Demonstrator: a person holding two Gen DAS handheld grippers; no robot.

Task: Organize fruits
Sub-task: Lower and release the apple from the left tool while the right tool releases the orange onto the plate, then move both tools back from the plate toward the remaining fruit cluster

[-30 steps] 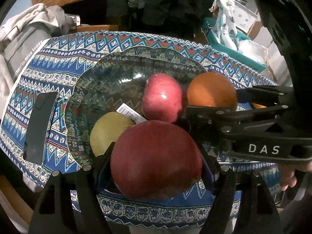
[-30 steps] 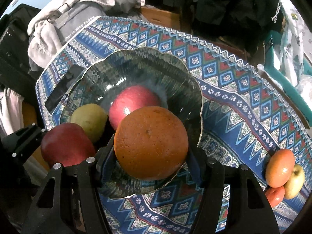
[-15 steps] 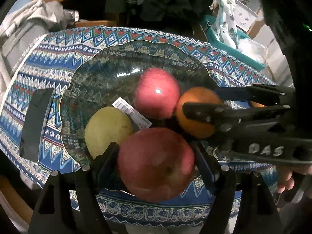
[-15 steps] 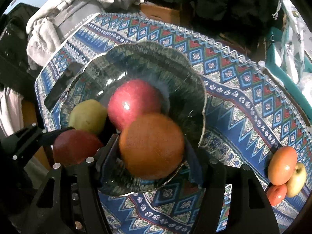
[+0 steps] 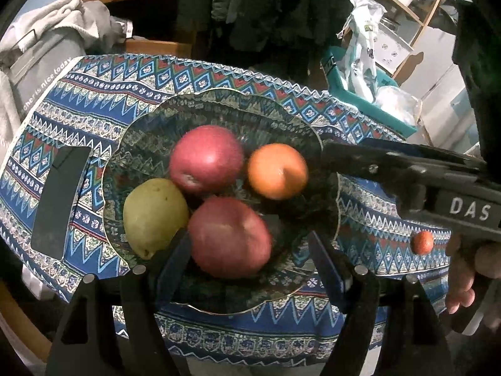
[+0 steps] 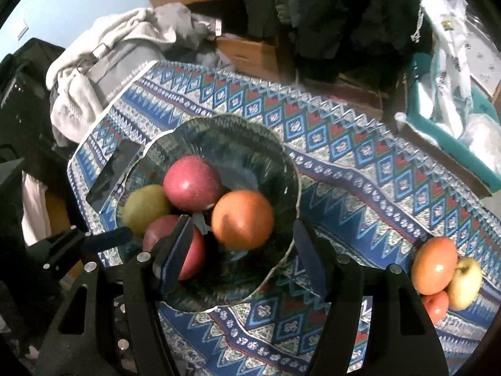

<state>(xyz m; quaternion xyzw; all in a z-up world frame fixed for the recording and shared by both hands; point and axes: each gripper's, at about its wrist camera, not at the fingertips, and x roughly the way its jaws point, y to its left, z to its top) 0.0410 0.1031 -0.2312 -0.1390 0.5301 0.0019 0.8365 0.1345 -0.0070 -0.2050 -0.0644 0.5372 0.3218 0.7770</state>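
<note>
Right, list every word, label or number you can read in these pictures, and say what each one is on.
"DAS": white letters on the black body of the right gripper, seen in the left wrist view.
"...is nice today": white print along the edge of the grey bag beside the table; its first word is too blurred to read.
Print on the white plastic bag: too small to read.

Four fruits sit bunched in the dark patterned glass bowl (image 6: 281,169): a red apple (image 6: 191,181) toward its middle, an orange (image 6: 242,219) on that apple's right, a yellow-green pear (image 6: 144,206) at the bowl's left, and a second red apple (image 5: 228,238) at its near rim. Well right of the bowl, on the desk's patterned cloth, an orange-red fruit (image 6: 433,264), a pale yellow apple (image 6: 466,283) and a small red fruit (image 6: 436,307) lie touching.
</note>
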